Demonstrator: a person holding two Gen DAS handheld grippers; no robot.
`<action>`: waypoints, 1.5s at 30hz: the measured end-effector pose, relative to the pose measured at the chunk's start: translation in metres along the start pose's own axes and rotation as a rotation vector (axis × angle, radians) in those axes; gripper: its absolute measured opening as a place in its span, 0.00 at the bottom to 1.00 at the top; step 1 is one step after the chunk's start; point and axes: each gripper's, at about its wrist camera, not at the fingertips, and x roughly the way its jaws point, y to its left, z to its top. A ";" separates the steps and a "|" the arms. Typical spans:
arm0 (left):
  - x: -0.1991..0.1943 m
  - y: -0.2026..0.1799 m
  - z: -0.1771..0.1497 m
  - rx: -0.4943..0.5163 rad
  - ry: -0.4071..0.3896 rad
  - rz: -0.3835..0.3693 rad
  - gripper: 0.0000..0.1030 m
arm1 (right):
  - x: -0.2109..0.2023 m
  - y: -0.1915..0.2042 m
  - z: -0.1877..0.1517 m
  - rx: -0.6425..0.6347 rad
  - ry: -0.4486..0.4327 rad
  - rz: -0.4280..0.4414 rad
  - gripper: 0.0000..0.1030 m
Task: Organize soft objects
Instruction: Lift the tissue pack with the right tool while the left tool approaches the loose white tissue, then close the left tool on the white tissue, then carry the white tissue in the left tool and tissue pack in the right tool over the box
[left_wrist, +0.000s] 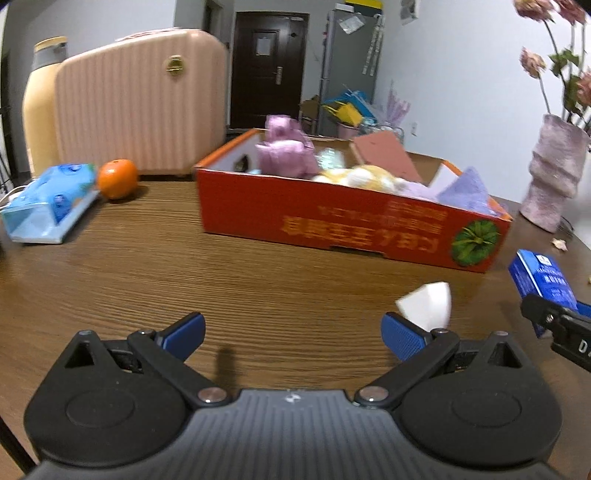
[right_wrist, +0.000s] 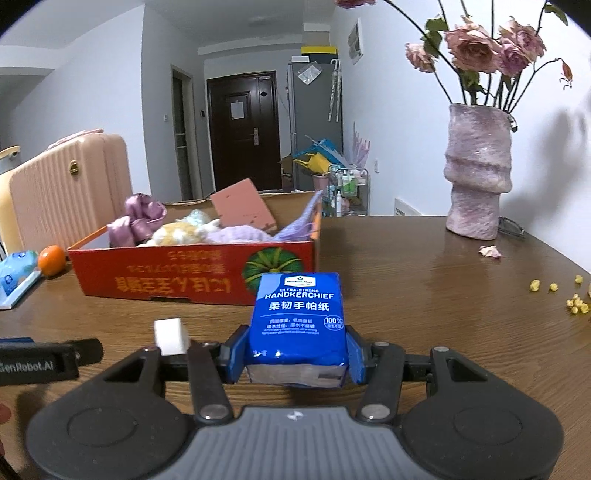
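A red cardboard box (right_wrist: 192, 273) sits in the middle of the wooden tabletop (right_wrist: 424, 295) and serves as the landmark here. To its left lie an orange (left_wrist: 117, 178) and a light blue tissue pack (left_wrist: 48, 201), with a pink suitcase (left_wrist: 140, 99) standing behind them. To the right of the box stands a purple vase (right_wrist: 478, 171) of dried roses, with a fallen petal (right_wrist: 489, 251) and small yellow crumbs (right_wrist: 576, 304) scattered on the tabletop near it. Inside the box are a purple plush toy (left_wrist: 286, 151), a yellow-and-white plush (right_wrist: 177, 230), lilac knitted cloth (right_wrist: 236, 234) and a pink flat board (right_wrist: 243, 210) leaning up.

The handkerchief pack (right_wrist: 299, 325) is a blue plastic-wrapped block with white lettering, its wrapping slightly creased. It is held just in front of the box's right front corner, above the tabletop.

The right gripper (right_wrist: 297, 356) has its jaws closed on both sides of the pack's near end. The left gripper (left_wrist: 293, 336) hovers in front of the box with its jaws wide apart and nothing between them. A small white sponge block (left_wrist: 428, 304) lies on the tabletop just beyond its right fingertip.
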 end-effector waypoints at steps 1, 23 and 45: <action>0.001 -0.005 -0.001 0.005 0.005 -0.005 1.00 | 0.000 -0.004 0.000 0.000 -0.002 -0.003 0.50; 0.035 -0.078 0.009 0.051 0.047 -0.026 0.96 | 0.011 -0.055 0.005 0.019 -0.015 -0.044 0.50; 0.042 -0.089 0.010 0.086 0.072 -0.084 0.19 | 0.011 -0.044 0.003 -0.025 -0.039 -0.064 0.50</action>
